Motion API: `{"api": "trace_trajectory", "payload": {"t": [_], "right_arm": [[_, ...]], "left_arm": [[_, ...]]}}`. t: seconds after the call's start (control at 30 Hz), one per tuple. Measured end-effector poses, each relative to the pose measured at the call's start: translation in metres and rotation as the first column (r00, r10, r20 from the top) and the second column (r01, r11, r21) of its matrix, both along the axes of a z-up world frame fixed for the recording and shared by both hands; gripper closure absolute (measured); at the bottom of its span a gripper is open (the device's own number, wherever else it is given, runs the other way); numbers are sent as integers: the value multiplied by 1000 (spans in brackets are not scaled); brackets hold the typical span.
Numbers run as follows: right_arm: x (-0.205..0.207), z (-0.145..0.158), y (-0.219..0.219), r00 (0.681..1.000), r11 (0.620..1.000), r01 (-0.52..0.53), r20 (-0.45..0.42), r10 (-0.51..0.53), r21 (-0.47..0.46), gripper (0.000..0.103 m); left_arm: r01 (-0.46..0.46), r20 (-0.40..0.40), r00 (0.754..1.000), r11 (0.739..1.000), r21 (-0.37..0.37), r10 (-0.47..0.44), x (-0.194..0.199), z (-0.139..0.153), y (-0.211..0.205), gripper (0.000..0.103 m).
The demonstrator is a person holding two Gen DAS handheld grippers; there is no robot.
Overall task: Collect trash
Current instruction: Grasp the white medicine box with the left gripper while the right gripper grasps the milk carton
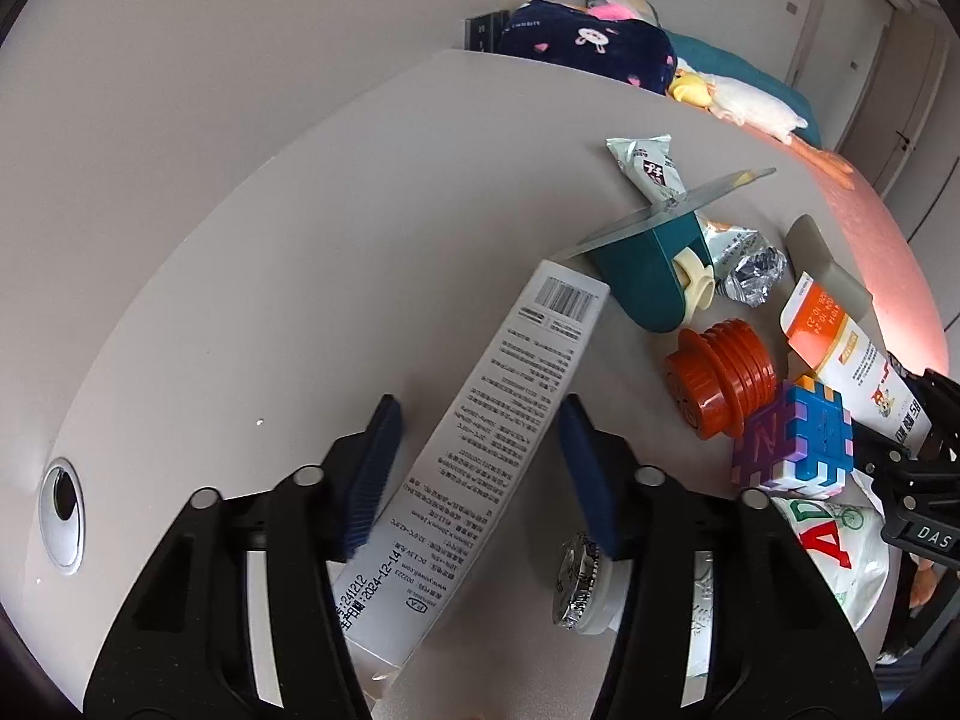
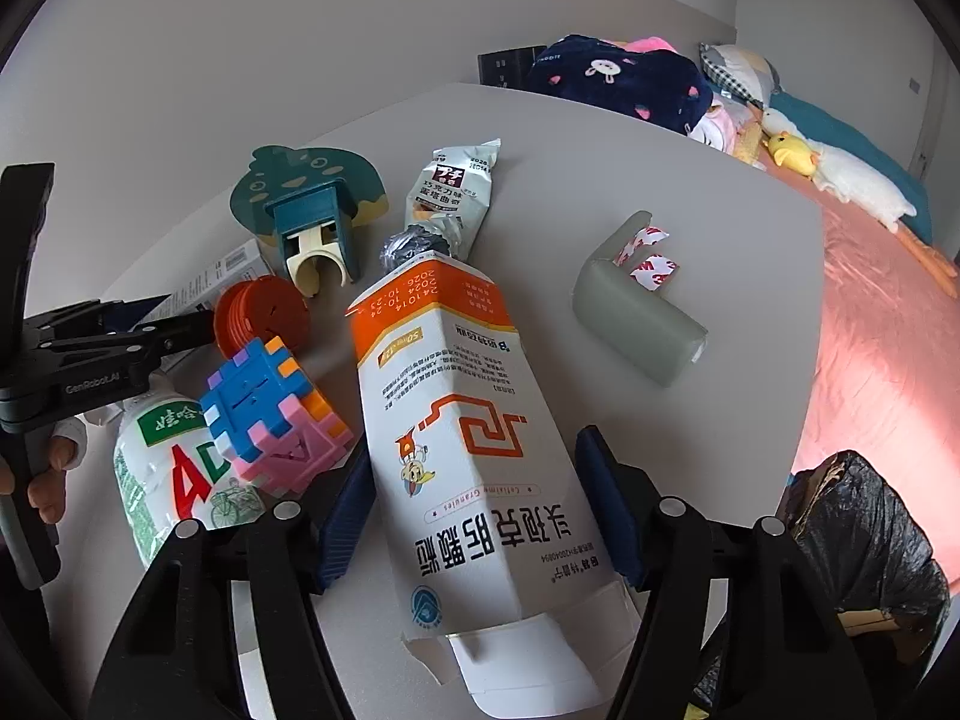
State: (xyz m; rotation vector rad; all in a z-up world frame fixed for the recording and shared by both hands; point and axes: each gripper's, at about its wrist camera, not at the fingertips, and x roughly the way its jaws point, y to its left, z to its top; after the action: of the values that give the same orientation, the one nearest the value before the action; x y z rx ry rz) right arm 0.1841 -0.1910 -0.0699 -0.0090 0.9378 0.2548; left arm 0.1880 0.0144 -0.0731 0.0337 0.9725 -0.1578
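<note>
Barely begun: the left gripper (image 1: 480, 474) and right gripper (image 2: 474, 516) each straddle cartons, jaws released; the long white printed carton (image 1: 480, 420) and the orange-and-white medicine carton (image 2: 468, 432) lie near the multicoloured puzzle cube (image 2: 270, 414), with wrappers uncollected beyond it.

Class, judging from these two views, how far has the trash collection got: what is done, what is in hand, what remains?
Done: nothing visibly binned; the black bag sits beside the table. In hand: the left hand-held gripper straddles the grey box, the right hand-held gripper the orange-and-white carton, both open. Left: the snack wrapper, crumpled foil and bottle.
</note>
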Motion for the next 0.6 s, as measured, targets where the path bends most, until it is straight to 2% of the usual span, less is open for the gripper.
{"api": "trace_trajectory", "payload": {"t": [0.03, 0.1, 0.13, 0.3, 0.6], "right_arm": [[-1, 1, -2, 1000, 1000, 3, -3, -3, 23, 41], [-2, 2, -3, 1000, 999, 6, -1, -6, 41, 43], [-3, 3, -4, 1000, 999, 4, -1, -4, 48, 44], [-10, 10, -5, 1000, 997, -2, 12, 1, 75, 46], [-25, 26, -13, 999, 992, 9, 35, -13, 122, 46]], "left_arm": [[-11, 2, 1000, 1000, 0, 11, 0, 0, 1, 58], [-32, 6, 999, 999, -1, 32, -1, 0, 3, 73], [-43, 6, 999, 999, -6, 43, -2, 0, 4, 76], [-100, -14, 995, 989, -108, 99, -7, 2, 15, 76], [-130, 41, 990, 982, -139, 137, -40, 24, 20, 76]]}}
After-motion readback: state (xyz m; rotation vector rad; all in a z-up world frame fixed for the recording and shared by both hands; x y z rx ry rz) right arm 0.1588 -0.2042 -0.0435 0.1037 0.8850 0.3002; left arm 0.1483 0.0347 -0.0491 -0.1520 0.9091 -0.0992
